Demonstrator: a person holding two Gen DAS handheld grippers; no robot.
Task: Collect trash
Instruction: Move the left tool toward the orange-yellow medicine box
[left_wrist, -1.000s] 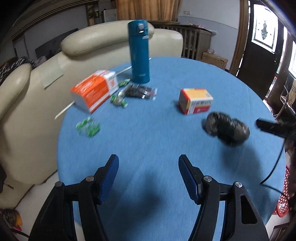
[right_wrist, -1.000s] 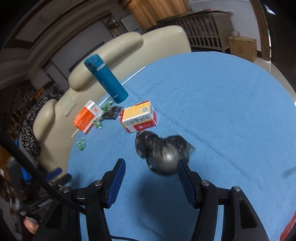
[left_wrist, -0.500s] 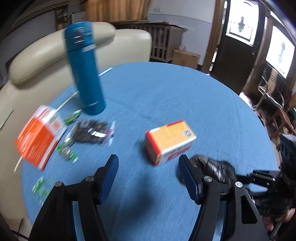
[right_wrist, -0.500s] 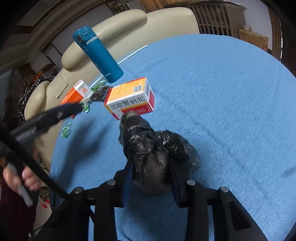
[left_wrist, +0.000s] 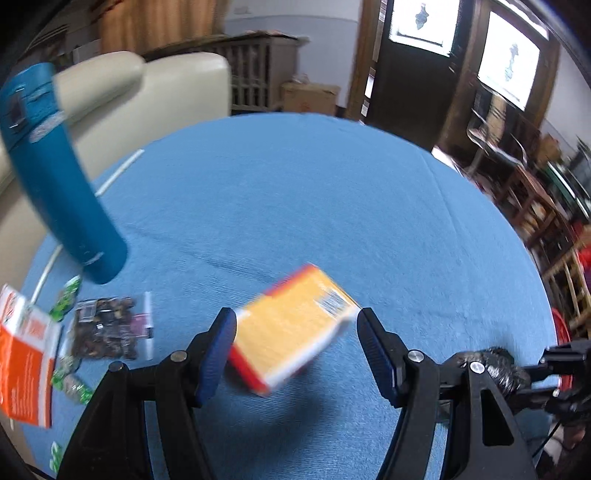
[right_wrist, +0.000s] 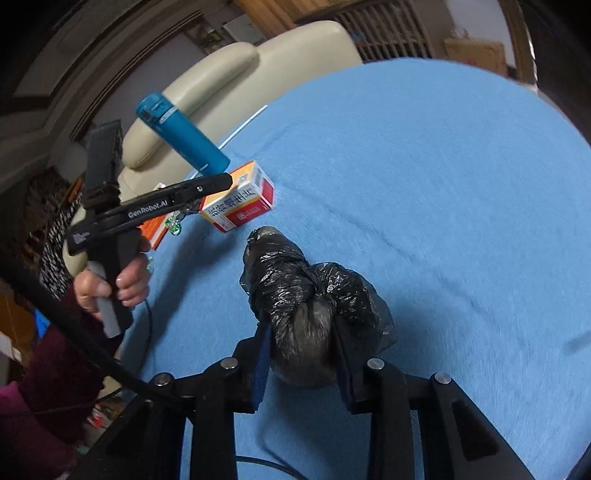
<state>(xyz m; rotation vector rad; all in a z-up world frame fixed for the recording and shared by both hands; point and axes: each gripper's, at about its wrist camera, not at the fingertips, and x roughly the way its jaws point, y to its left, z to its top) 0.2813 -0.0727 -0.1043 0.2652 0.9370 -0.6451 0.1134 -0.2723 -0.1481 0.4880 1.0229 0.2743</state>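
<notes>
My left gripper (left_wrist: 293, 354) is open, its blue pads on either side of a yellow, red and white carton (left_wrist: 291, 328) lying on the blue table; I cannot tell if the pads touch it. The carton (right_wrist: 240, 203) and the left gripper (right_wrist: 218, 184) also show in the right wrist view. My right gripper (right_wrist: 303, 354) is shut on a crumpled black plastic bag (right_wrist: 303, 291) low over the table; the bag (left_wrist: 495, 365) shows in the left wrist view at the right edge.
A teal bottle (left_wrist: 55, 177) stands at the left. Near it lie an orange and white box (left_wrist: 26, 362), a dark snack packet (left_wrist: 107, 328) and small green wrappers (left_wrist: 68, 295). A cream sofa (right_wrist: 236, 77) is behind the round blue table (left_wrist: 332, 192).
My left gripper has moved forward and to the right until the yellow carton sits between its open pads. My right gripper closed on the black bag and keeps hold of it.
</notes>
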